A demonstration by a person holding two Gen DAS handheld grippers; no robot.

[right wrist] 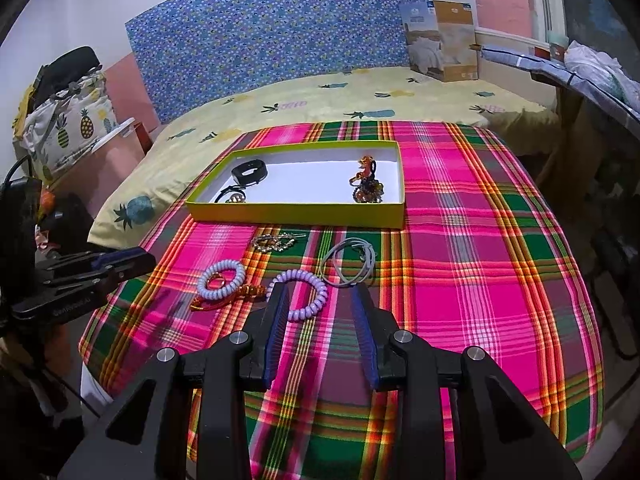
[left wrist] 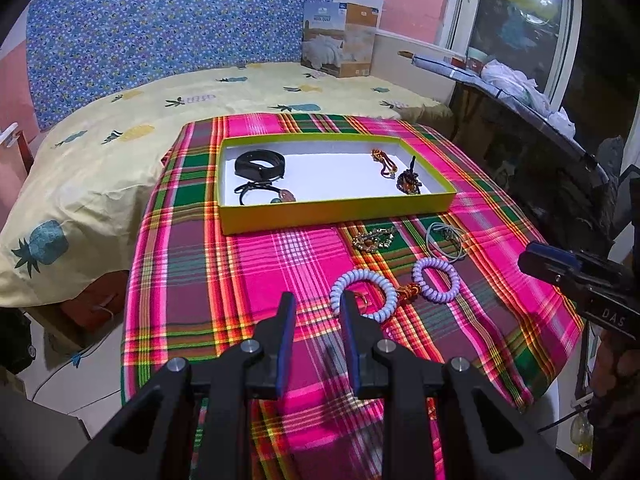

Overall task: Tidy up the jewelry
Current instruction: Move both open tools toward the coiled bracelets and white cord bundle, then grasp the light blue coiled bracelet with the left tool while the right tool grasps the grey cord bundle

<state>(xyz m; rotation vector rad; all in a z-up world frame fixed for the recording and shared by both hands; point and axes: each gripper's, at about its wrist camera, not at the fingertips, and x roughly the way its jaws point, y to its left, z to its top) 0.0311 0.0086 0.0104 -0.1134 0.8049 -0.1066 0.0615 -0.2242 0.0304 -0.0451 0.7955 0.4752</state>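
Left gripper (left wrist: 316, 300): its jaws are standing apart with nothing between them, hovering over the plaid cloth (left wrist: 240, 280) just at 9 o'clock of the pale-blue coil bracelet (left wrist: 362, 295).
Right gripper (right wrist: 322, 294): its jaws are gaping wide and empty, its left finger overlapping the near rim of the lilac coil bracelet (right wrist: 298, 294); contact cannot be told.
Tray (right wrist: 296, 215): the yellow-walled box is lying at 12 o'clock on the cloth, already holding a black band (left wrist: 260, 165), a black hair tie with charm (left wrist: 266, 194) and beaded pieces (left wrist: 408, 182).
Loose pieces: the two coil bracelets, an orange tassel charm (left wrist: 408, 294) between them, a gold bead chain (left wrist: 372, 239) and a grey cord loop (left wrist: 446, 242) are waiting on the cloth at 6 o'clock of the tray.
Step in hand: the grippers are probably lining up to pick a coil bracelet each.
Doing it well: each should be straddling one side of its ring, not the hole, and closing gently since the coil is likely springy.
Watch: the tassel is possibly tied to a bracelet and may be dragging along.
Axis: the coil rings are lying flat, with no long axis; the tray's long side is running 9 to 3 o'clock.
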